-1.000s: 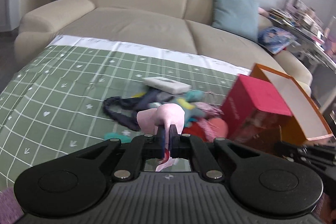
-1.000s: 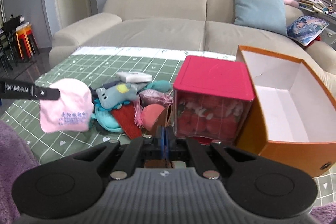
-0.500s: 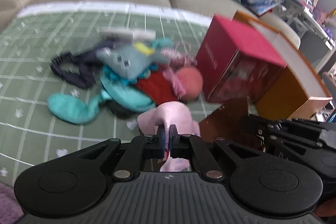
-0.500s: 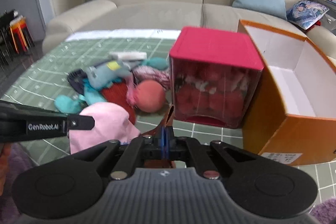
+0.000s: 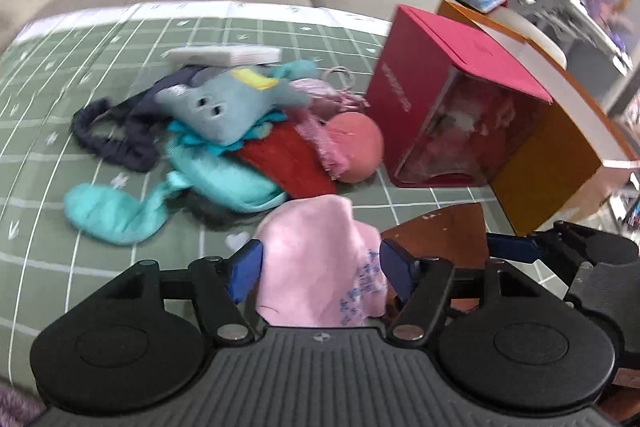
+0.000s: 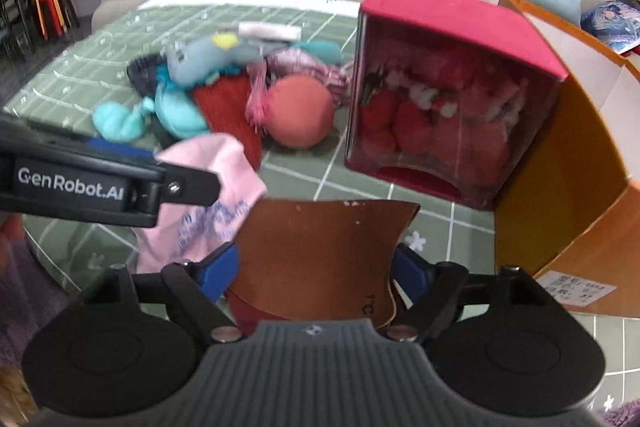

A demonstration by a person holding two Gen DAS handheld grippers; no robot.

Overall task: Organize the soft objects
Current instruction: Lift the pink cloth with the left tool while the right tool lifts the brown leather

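**Both jaws opening over the green bench**

My left hand-held gripper (image 5: 320,267) has its jaws opening; the pink cloth (image 5: 320,259) lies between the blue pads, and they do not press on it. My right hand-held gripper (image 6: 316,267) is opening too, with a brown leather piece (image 6: 320,247) between its pads, not squeezed. The pink cloth is just left of my right gripper. Ahead of both lies the pile of soft things: a grey-blue plush toy (image 5: 224,107), a teal pouch (image 5: 224,183), a coral ball (image 5: 356,151). Ahead and to the right stand a pink box (image 6: 452,23) and, beside it, an orange box (image 6: 580,163).
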